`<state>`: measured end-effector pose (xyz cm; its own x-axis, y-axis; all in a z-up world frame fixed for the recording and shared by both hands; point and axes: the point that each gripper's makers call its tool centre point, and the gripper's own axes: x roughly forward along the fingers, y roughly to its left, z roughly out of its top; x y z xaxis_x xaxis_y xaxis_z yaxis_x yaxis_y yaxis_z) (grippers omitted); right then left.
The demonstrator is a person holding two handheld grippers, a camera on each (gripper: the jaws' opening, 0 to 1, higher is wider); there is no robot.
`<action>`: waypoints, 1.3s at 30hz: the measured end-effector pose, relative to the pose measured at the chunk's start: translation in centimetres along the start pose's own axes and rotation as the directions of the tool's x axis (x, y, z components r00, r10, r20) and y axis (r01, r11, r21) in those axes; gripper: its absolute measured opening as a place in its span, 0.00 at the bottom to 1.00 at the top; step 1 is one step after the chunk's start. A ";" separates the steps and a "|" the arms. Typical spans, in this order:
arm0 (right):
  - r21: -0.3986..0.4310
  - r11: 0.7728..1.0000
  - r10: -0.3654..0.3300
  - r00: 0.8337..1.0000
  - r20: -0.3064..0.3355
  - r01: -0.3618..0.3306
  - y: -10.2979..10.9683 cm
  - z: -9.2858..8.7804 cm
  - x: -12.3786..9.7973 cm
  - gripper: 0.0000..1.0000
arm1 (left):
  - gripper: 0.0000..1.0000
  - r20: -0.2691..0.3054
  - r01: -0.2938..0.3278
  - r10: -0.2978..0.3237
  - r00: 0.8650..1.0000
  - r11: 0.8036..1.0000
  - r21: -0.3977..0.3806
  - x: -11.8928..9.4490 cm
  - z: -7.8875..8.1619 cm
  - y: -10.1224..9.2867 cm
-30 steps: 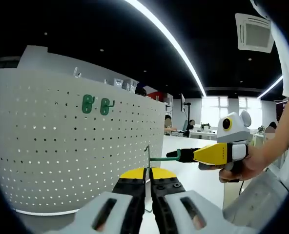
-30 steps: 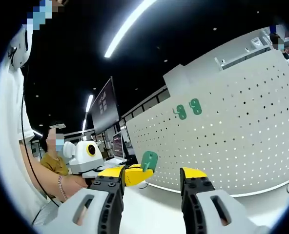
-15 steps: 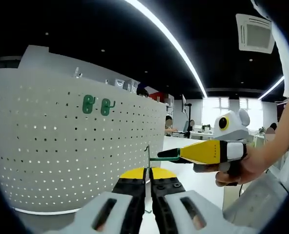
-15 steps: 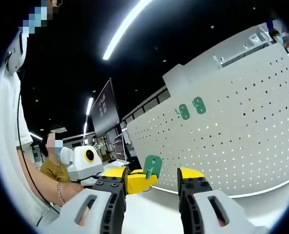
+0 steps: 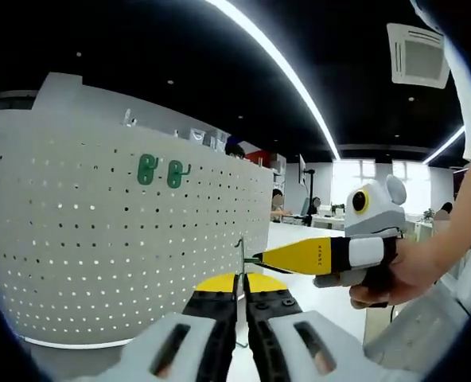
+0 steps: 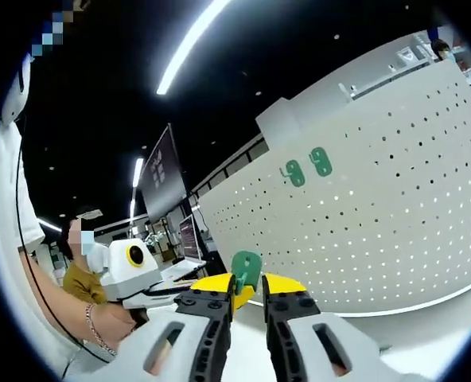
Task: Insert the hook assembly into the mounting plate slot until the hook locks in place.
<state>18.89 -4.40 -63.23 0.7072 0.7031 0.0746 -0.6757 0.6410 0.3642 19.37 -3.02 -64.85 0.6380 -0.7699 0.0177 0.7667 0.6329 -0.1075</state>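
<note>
In the left gripper view, the left tongs [image 5: 241,288] pinch the green hook [image 5: 241,259] edge-on at 6 o'clock, the right tongs [image 5: 261,259] nosing in from 3 o'clock; in the right gripper view, the right tongs [image 6: 248,288] stand narrowly apart around it [image 6: 246,269], grip uncertain; the pegboard [image 6: 395,207], carrying two mounted hooks [image 6: 309,167], waits unentered.

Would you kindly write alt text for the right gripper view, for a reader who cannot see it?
The right gripper nearly closes its fingers around a green hook piece that the left gripper, reaching in from the left, also holds. Behind them stands a white perforated panel carrying two green hooks.
</note>
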 end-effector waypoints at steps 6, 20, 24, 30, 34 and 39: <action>0.027 1.000 -0.002 1.000 0.004 0.002 0.2 -0.1 0.4 0.11 | 0.02 -0.002 -0.002 0.002 1.000 1.000 0.005 0.1 -0.1 -0.2; 0.037 0.999 -0.036 0.999 -0.021 0.037 -0.1 -0.7 0.8 0.03 | 0.02 -0.021 -0.025 0.025 0.999 1.000 0.009 0.2 -0.5 0.0; 0.035 0.999 -0.041 0.999 -0.023 0.042 -0.1 -0.8 0.8 0.02 | 0.02 -0.022 -0.026 0.026 0.999 1.000 0.008 0.2 -0.5 0.1; 0.043 0.998 -0.052 0.998 -0.028 0.053 -0.1 -0.8 0.8 0.02 | 0.02 -0.025 -0.027 0.028 0.999 1.000 0.013 0.1 -0.6 0.0; 0.036 0.998 -0.054 0.998 -0.032 0.055 0.0 -0.8 0.8 0.02 | 0.02 -0.022 -0.023 0.023 0.999 1.000 0.006 0.1 -0.6 0.0; 0.026 0.998 -0.048 0.998 -0.029 0.049 0.1 -0.7 0.6 0.01 | 0.03 -0.018 -0.013 0.013 1.000 1.000 0.014 0.1 -0.5 -0.1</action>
<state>19.10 -3.64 -63.77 0.7325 0.6801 0.0299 -0.6346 0.6664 0.3914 19.33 -3.19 -65.34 0.6463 -0.7631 -0.0021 0.7596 0.6436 -0.0939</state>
